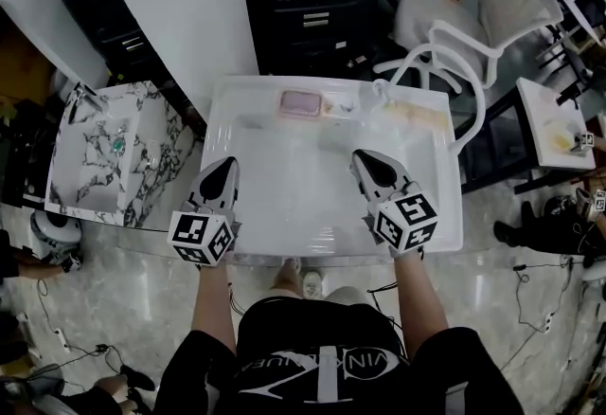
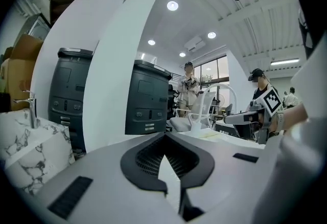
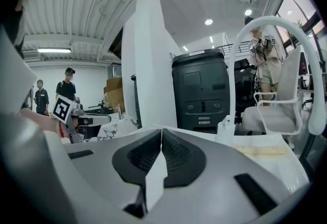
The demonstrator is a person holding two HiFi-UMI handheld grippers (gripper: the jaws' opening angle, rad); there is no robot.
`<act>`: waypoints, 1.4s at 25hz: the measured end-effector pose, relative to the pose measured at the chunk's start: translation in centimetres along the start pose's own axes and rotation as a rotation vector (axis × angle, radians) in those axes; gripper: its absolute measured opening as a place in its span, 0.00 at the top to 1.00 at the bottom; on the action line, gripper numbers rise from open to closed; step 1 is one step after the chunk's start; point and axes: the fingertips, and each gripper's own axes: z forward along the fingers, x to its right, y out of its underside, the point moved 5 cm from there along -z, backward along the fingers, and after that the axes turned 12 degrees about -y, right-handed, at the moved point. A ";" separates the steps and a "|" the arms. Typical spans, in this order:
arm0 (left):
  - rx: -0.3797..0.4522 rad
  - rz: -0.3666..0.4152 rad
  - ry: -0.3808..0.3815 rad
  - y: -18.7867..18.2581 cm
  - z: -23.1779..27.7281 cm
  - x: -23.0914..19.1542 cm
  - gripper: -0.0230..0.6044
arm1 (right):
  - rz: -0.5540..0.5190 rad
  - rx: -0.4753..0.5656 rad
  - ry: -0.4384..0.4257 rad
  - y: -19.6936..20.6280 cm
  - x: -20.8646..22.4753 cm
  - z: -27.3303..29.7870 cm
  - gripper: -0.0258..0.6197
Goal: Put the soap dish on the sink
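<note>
The pink soap dish (image 1: 301,103) sits on the white sink (image 1: 284,186)'s back ledge, upper middle of frame. Lower down over the basin, the left gripper (image 1: 226,165) and right gripper (image 1: 365,158) are both pressed together, empty.

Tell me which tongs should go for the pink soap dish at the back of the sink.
Right, narrowly. Both tongs are shut and empty over the front of the sink, but the right tongs sit nearer the pink soap dish than the left tongs; they'd need to open first.
</note>
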 end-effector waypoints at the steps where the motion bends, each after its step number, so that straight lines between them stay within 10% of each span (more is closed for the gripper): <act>1: 0.005 0.005 -0.006 -0.1 -0.3 -0.1 0.94 | -0.005 0.005 0.001 -0.1 -0.1 -0.2 0.92; 35: 0.115 0.026 -0.120 -2.6 -6.7 -0.5 0.94 | -0.053 0.104 0.015 -1.4 -2.5 -4.6 0.92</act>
